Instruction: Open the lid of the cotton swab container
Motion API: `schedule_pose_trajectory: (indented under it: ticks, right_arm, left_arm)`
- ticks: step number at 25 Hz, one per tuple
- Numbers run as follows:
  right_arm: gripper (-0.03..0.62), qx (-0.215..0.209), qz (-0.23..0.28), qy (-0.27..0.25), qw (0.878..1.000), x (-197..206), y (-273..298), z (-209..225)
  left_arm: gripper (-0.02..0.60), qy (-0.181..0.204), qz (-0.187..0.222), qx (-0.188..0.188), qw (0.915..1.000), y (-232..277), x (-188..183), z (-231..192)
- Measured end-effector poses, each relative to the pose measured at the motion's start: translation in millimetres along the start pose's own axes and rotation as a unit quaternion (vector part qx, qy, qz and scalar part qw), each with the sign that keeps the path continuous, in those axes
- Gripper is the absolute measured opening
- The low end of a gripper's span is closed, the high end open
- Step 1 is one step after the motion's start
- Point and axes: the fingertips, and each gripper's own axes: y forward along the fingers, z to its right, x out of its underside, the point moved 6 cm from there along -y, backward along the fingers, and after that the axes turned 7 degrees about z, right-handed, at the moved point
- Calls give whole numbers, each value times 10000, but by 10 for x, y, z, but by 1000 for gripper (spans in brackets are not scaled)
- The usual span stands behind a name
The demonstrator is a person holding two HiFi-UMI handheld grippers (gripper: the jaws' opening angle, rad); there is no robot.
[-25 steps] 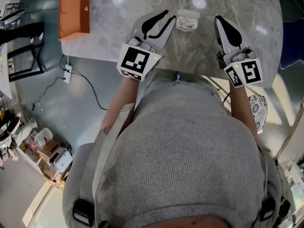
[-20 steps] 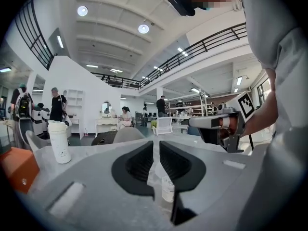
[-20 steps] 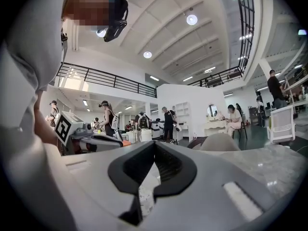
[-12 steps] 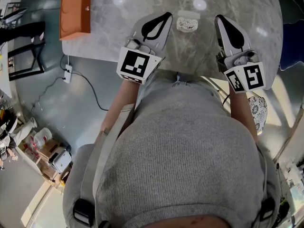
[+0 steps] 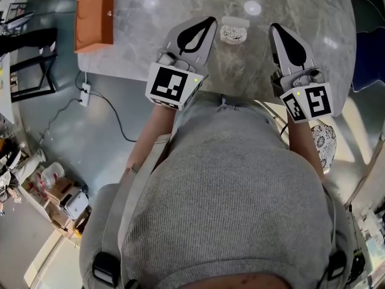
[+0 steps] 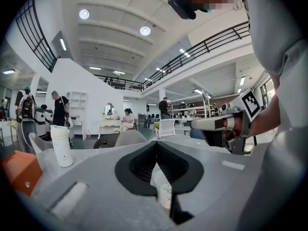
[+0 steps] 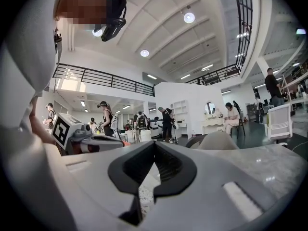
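The cotton swab container (image 5: 234,31) is a small clear tub packed with white swabs, standing on the marble table (image 5: 138,35) between my two grippers. In the left gripper view the container (image 6: 164,189) shows low in the gap behind the jaws. My left gripper (image 5: 210,21) lies just left of it, jaws shut on nothing. My right gripper (image 5: 274,27) lies a little to its right, also shut and empty. Neither touches the tub. Whether the lid is on I cannot tell. The left gripper (image 6: 156,144) and right gripper (image 7: 155,143) both point about level over the tabletop.
An orange box (image 5: 94,18) sits at the table's left corner. A white tumbler (image 6: 61,145) stands further along the table. A cable and socket strip (image 5: 85,93) lie on the floor to the left. Several people stand in the hall behind.
The left gripper's jaws, apart a second ago, have closed with nothing between them. Both hands have stayed about where they were.
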Motion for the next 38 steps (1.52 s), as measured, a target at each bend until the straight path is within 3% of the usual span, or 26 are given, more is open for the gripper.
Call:
schedule_pose_trajectory:
  ticks: [8, 18, 28, 38]
  right_arm:
    - [2, -158, -161, -11, 9997, 72, -15, 28]
    - [2, -401, -366, -14, 9985, 209, -131, 45]
    - [2, -549, -345, -200, 9977, 139, -199, -259]
    - [2, -274, -283, -125, 9991, 205, -618, -979]
  left_arm:
    - [2, 48, -208, -242, 9995, 16, 58, 41]
    - [2, 238, -79, -514, 9984, -9, 73, 151]
    - [2, 378, 33, -382, 9985, -200, -25, 208]
    - [2, 371, 135, -164, 9991, -932, -26, 438]
